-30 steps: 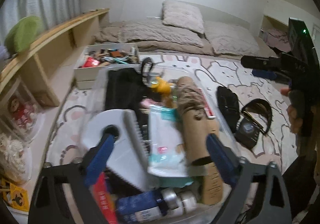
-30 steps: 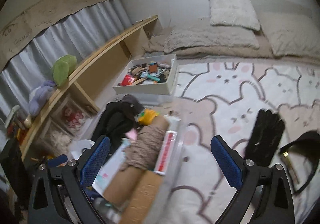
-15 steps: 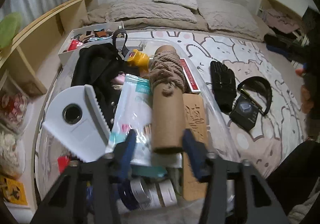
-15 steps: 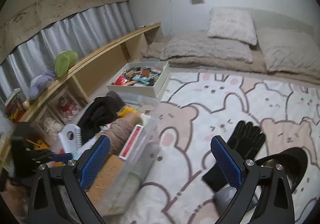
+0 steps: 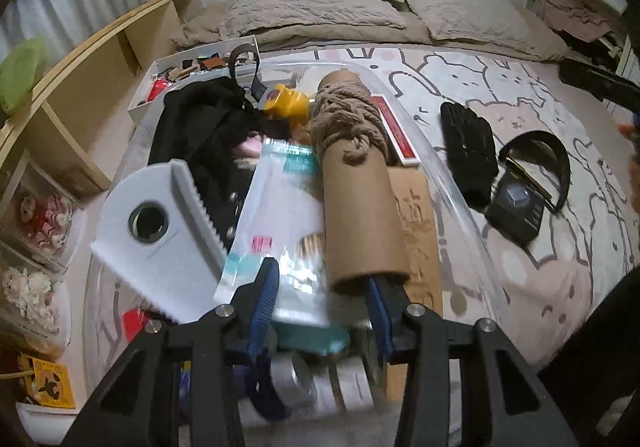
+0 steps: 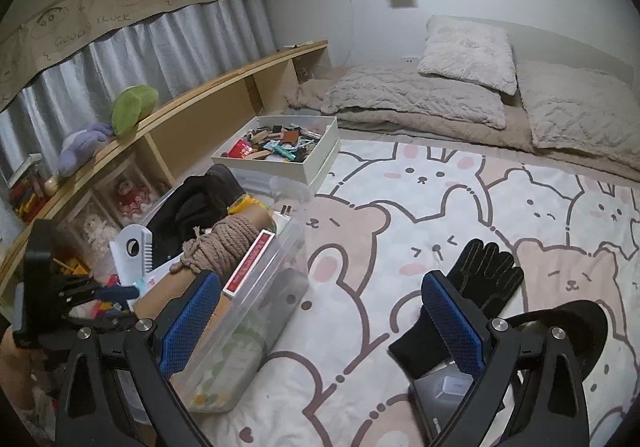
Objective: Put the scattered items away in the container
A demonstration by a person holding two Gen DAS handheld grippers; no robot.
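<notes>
While it lies lengthwise, the cardboard tube (image 5: 362, 203) points at the left gripper (image 5: 322, 293)

I am working in a home bedroom: a low bed (image 6: 460, 115) with beige pillows (image 6: 468, 51), a cartoon-animal rug (image 6: 440, 207), grey curtains (image 6: 160, 47), and a wooden shelf (image 6: 192, 115) holding plush toys (image 6: 132, 107).
</notes>
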